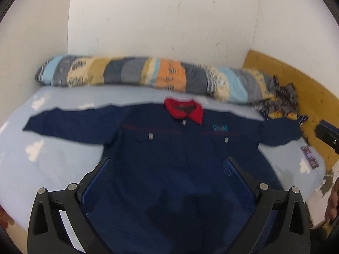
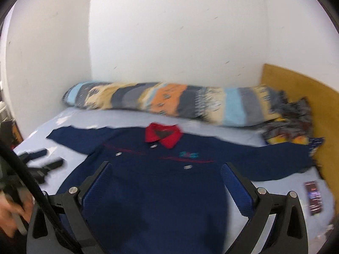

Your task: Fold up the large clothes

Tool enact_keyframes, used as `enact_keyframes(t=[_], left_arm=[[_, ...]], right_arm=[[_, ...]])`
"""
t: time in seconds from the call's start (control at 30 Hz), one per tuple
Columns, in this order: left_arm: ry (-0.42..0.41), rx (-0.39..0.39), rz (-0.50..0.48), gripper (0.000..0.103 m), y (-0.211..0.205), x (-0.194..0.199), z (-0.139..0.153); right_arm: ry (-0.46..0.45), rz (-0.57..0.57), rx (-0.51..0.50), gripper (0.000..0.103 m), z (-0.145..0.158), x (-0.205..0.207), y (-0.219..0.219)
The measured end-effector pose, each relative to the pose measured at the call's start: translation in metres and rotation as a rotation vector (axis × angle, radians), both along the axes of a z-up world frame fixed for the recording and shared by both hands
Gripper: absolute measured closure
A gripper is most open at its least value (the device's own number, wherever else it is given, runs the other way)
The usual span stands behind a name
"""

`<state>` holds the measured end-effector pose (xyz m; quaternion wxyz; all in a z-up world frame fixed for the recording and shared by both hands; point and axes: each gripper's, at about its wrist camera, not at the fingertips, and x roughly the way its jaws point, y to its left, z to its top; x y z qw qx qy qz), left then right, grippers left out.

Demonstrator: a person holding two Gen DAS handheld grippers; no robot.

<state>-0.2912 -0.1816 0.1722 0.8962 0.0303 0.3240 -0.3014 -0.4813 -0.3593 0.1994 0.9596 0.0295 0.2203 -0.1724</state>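
Observation:
A navy long-sleeved shirt [image 1: 169, 148] with a red collar [image 1: 184, 110] lies flat and face up on the bed, sleeves spread left and right. It also shows in the right wrist view [image 2: 161, 182]. My left gripper [image 1: 168, 162] is open and empty, held above the shirt's lower body. My right gripper [image 2: 165, 166] is open and empty above the shirt's chest. The left gripper [image 2: 40, 165] also shows at the left of the right wrist view, beside the left sleeve. Both views are motion blurred.
A pale blue bed sheet [image 1: 53, 165] covers the mattress. A long striped bolster [image 1: 148, 76] lies along the back wall. Crumpled patterned cloth [image 1: 279, 101] sits at the back right by a wooden headboard [image 1: 307, 93]. A small dark card [image 2: 313, 196] lies right of the shirt.

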Motion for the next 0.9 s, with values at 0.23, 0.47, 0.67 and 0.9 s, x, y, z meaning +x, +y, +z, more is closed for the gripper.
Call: enact_keyframes(t=[0.23,0.47,0.67,0.9], left_arm=[[-0.027,0.146,0.098,0.000,-0.018,0.011,-0.064],[0.021,0.162,0.090,0.000,-0.029,0.018,-0.073],[0.042,0.226,0.038,0.000,-0.046,0.015,-0.078],[0.029,0.227,0.080,0.000,-0.040,0.016,-0.076]], right_arm=[[0.171,0.004,-0.013,0.000,-0.086,0.059,0.025],[0.214,-0.074,0.026,0.000,-0.105,0.072,0.001],[0.244,-0.035,0.085,0.000,-0.109,0.074,-0.006],[0.232,0.043,0.047,0.000,-0.105,0.074,0.019]])
